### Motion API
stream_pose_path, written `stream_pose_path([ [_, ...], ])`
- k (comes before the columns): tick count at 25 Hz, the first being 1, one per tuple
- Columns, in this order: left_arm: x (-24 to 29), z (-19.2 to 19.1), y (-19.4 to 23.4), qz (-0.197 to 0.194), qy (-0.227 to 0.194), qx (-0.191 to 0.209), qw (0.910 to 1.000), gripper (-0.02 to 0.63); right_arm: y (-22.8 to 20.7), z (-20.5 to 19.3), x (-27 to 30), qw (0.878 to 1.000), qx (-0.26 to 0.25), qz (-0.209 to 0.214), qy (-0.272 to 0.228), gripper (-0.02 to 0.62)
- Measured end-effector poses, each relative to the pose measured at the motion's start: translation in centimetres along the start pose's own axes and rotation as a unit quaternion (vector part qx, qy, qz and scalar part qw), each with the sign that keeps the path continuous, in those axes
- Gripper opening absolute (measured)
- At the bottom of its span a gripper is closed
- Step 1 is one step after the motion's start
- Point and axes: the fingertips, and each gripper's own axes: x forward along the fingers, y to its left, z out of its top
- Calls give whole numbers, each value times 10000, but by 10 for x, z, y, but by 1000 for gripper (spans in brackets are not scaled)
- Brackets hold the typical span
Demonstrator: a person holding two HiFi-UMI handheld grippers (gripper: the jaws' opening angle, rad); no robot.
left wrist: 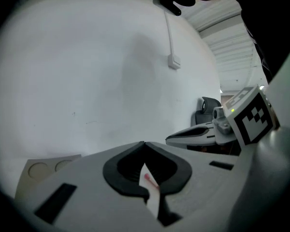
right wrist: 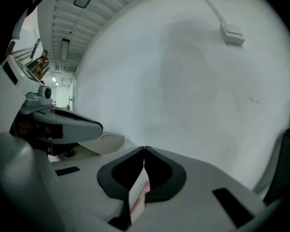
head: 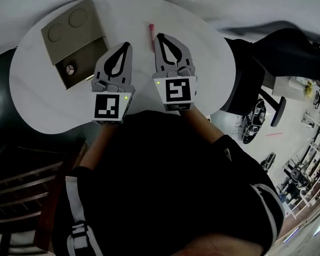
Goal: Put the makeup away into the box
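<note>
Right gripper [right wrist: 144, 150], jaws closed, half-hides the pink stick [right wrist: 142, 192].

I see dim, flat overhead light, ceiling strip lights [right wrist: 64, 47] glaring at far left, white table [head: 42, 105] evenly lit, heavy fisheye bending with black vignetted corners, and the left gripper [left wrist: 145, 144] soft up close.

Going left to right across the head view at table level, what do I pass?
Tan cardboard box → left tongs → thin pink makeup stick → right tongs → black office chair
</note>
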Motion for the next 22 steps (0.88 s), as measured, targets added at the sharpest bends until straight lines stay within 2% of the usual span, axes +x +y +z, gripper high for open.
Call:
stream_pose_path([
  [8,25,-36,10,-30,362,-209,9991,7,-4,-42,35,9986,95,-1,529,25],
  [16,40,-65,14,-81,696,-367,9969,7,-4,-81,63,9971,104,75,749,29],
  [22,47,-76,19,-62,791,-461,9958,7,4,-113,79,9931,142,201,1150,106],
])
